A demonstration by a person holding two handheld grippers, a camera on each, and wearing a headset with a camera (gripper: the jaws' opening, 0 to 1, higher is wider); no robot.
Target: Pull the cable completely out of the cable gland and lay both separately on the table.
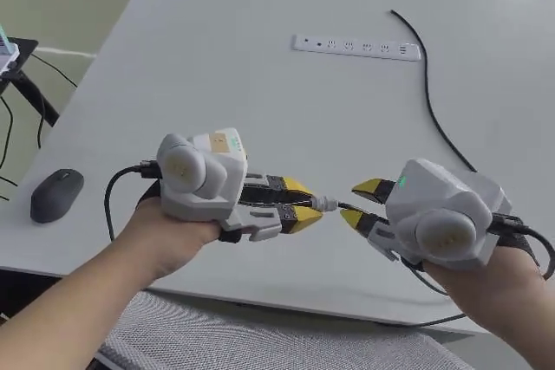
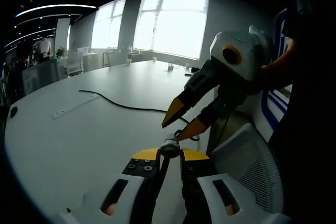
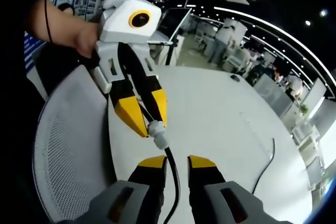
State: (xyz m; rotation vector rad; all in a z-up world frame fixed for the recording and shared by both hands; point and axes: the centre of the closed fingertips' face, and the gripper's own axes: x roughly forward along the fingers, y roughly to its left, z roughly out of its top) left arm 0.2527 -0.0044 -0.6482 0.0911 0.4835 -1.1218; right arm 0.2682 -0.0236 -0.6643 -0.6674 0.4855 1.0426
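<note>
- Cable gland is sitting pinched between the yellow jaws of the left gripper, which is holding it in the air over the near edge of the white table.
- Black cable is running out of the gland's end, so the two are not yet separated.
- Right gripper is facing the left one tip to tip. Its jaws are standing narrowly apart, with the cable passing between them and lying along one jaw, unclamped.
- Power strip and a black cord are lying farther back on the table.
- Dark mouse is resting near the table's left edge.
</note>
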